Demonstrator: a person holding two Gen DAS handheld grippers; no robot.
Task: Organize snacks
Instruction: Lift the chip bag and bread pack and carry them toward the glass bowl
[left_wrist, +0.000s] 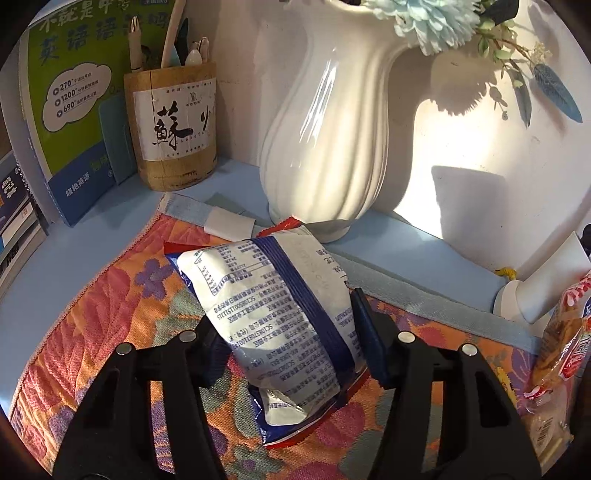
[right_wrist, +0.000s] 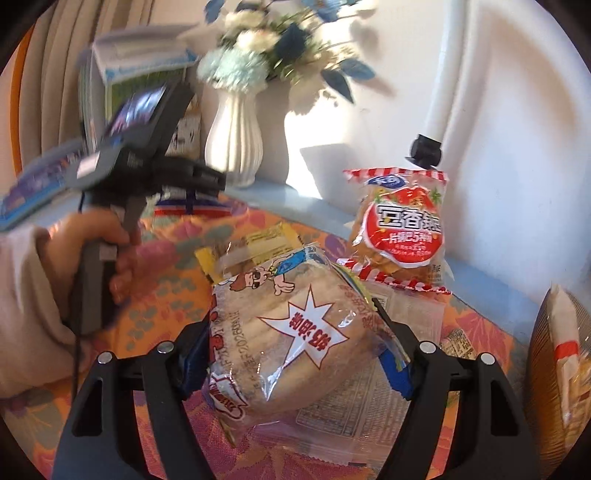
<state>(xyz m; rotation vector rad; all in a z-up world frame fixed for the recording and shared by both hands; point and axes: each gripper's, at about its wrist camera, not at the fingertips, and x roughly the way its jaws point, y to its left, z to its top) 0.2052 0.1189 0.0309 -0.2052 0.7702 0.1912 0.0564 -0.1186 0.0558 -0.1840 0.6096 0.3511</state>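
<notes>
Two hand-held grippers, each angled down toward the floral cloth (left_wrist: 110, 295) on the counter (left_wrist: 424, 258). Left hand-held gripper (left_wrist: 288, 325) clamped on a silver-and-blue snack bag (left_wrist: 280, 295), pads pressing both sides, printed back facing the camera, lower end trailing toward the cloth. Beyond it a white ribbed vase (left_wrist: 325, 147) with pale blue flowers; farther left of that a bamboo pen holder (left_wrist: 173, 129) and a green book (left_wrist: 74, 92) against the wall.

Right hand-held gripper (right_wrist: 291, 332) clamped on a clear bread packet (right_wrist: 288, 332) with a cartoon figure and white starburst, held above other flat packets on the cloth. Ahead and to its right a red-and-white snack packet (right_wrist: 399, 225), standing upright near the wall. To its left a hand (right_wrist: 103, 251) in a pale sleeve wrapped around the other gripper's handle, blurred.
</notes>
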